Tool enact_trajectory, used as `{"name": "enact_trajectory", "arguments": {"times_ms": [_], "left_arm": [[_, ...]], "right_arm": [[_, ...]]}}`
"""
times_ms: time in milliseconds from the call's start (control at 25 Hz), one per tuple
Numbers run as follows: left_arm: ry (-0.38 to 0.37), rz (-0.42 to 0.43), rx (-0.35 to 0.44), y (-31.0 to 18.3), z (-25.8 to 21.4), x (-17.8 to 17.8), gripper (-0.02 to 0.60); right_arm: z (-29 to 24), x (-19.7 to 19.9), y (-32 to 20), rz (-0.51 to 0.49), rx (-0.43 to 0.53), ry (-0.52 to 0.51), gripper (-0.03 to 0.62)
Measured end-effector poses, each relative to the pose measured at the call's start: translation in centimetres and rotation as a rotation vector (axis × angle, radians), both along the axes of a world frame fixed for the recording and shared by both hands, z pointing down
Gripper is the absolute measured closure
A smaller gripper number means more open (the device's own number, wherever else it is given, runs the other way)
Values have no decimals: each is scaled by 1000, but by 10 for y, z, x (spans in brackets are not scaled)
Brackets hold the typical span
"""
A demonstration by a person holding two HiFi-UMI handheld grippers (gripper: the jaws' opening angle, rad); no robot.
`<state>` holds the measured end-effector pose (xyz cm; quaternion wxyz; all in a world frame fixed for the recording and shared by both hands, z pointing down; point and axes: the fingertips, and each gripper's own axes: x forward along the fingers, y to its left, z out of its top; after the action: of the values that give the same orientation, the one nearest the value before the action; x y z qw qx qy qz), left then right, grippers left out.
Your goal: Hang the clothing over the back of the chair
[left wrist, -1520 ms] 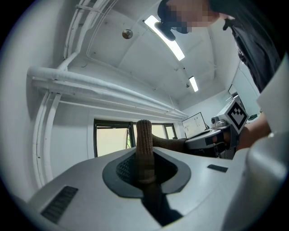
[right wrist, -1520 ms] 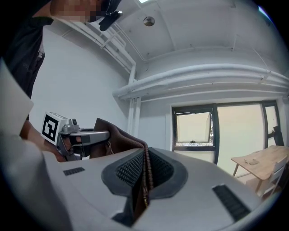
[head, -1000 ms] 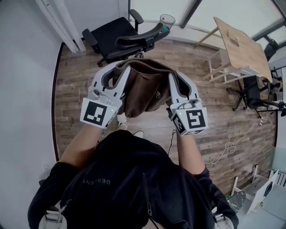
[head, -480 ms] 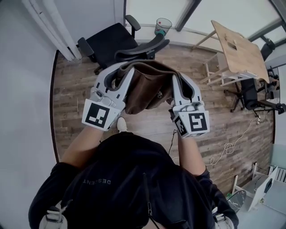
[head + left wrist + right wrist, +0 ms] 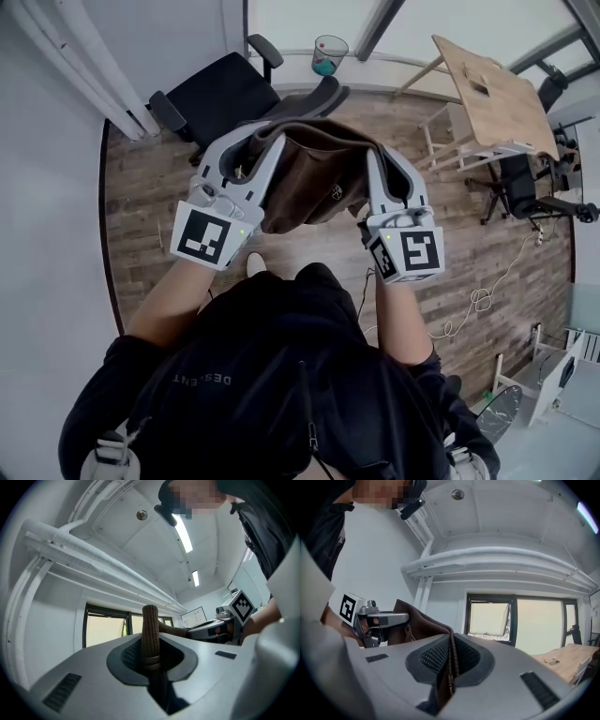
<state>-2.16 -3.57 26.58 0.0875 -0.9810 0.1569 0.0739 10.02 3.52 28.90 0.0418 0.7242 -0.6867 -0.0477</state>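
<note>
Wood floor (image 5: 150, 216), chair (image 5: 220, 94) ahead. Your left tongs (image 5: 255, 139) and right tongs (image 5: 373, 157) pinch the brown garment (image 5: 314, 183); hold it spread, clear the backrest (image 5: 314, 97).

You stand on a wood-plank floor (image 5: 150, 187), with a white wall (image 5: 47, 262) on your left and white pipes (image 5: 84, 66) along it. A light wooden desk (image 5: 487, 89) sits far right, with a loose cable (image 5: 478, 302) on the planks nearby. Strip lights (image 5: 183, 531) glow overhead, and the windows (image 5: 534, 620) are bright.

The clothing (image 5: 314, 178) hangs between the left tongs (image 5: 251, 139) and the right tongs (image 5: 386, 157); the chair (image 5: 223, 94) stands at eleven o'clock, the table (image 5: 492, 89) at two.
</note>
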Motion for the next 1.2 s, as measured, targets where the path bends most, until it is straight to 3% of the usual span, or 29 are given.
{"name": "enact_trajectory", "arguments": {"times_ms": [200, 720, 1000, 1200], "left_arm": [[-1, -34, 8, -18, -5, 21, 526], [-19, -289, 51, -69, -16, 67, 526], [-47, -426, 29, -85, -10, 67, 526], [-70, -474, 33, -100, -8, 70, 526]], "right_arm": [[-6, 24, -24, -40, 9, 14, 557], [-14, 82, -106, -317, 18, 11, 557], [-9, 86, -141, -457, 4, 4, 557], [-5, 89, -162, -511, -8, 4, 557]]}}
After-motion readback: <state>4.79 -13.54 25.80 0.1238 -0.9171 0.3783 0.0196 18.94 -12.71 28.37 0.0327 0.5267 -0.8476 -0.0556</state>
